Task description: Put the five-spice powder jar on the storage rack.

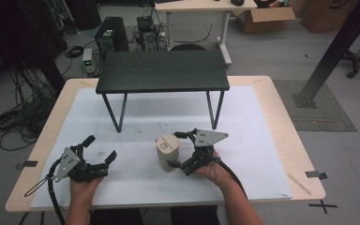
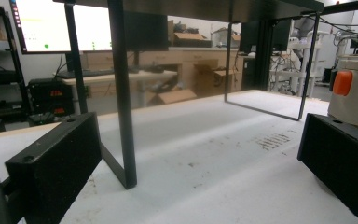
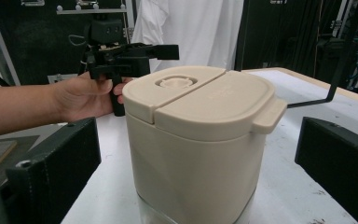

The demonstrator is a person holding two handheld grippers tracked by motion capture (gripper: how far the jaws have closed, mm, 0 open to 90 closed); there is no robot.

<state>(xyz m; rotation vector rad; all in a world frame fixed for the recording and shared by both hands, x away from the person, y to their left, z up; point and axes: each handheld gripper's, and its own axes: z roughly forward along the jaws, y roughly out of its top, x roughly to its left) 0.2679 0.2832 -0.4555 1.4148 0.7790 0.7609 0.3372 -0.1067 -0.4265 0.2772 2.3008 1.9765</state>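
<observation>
A beige lidded container [image 1: 168, 152] with rounded corners, a two-part lid and a side tab stands upright on the white mat [image 1: 136, 187], between the spread jaws of the right gripper [image 1: 179, 149]. The left gripper [image 1: 101, 149], well apart, rests unclenched, holding nothing.

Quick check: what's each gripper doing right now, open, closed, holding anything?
Left gripper: open, holding nothing.
Right gripper: open, jaws either side of the beige canister, not clamped.
</observation>
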